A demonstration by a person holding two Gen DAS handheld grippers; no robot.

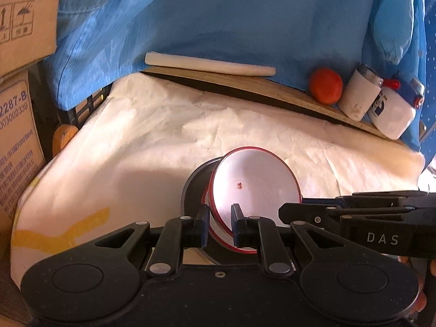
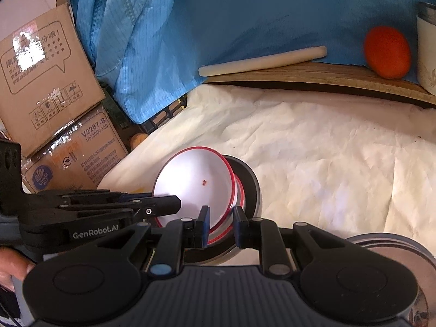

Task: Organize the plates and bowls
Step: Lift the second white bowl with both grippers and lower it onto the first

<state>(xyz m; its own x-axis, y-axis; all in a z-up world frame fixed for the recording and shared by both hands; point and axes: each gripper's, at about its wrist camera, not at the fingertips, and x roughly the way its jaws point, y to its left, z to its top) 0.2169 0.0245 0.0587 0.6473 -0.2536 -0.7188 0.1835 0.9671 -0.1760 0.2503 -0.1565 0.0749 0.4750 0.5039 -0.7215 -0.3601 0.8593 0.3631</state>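
Cream-papered worktop (image 1: 163,125): both tools, left tool (image 1: 220,224) and right tool (image 2: 220,226), clamp the red-rimmed white enamel bowl (image 1: 256,185) by its slick, rigid rim, tilted over the dark round plate (image 1: 194,188).

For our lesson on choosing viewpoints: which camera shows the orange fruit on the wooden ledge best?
The right wrist view: the orange fruit looks large and whole there, lying on the wooden ledge. The left wrist view shows it smaller, beside a white cup.

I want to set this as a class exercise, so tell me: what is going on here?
A person works two handheld grippers. The left gripper and the right gripper both pinch the rim of a white red-rimmed bowl, tilted over a second red-rimmed bowl nested in a dark bowl on the white cloth. Another metal dish sits nearby.
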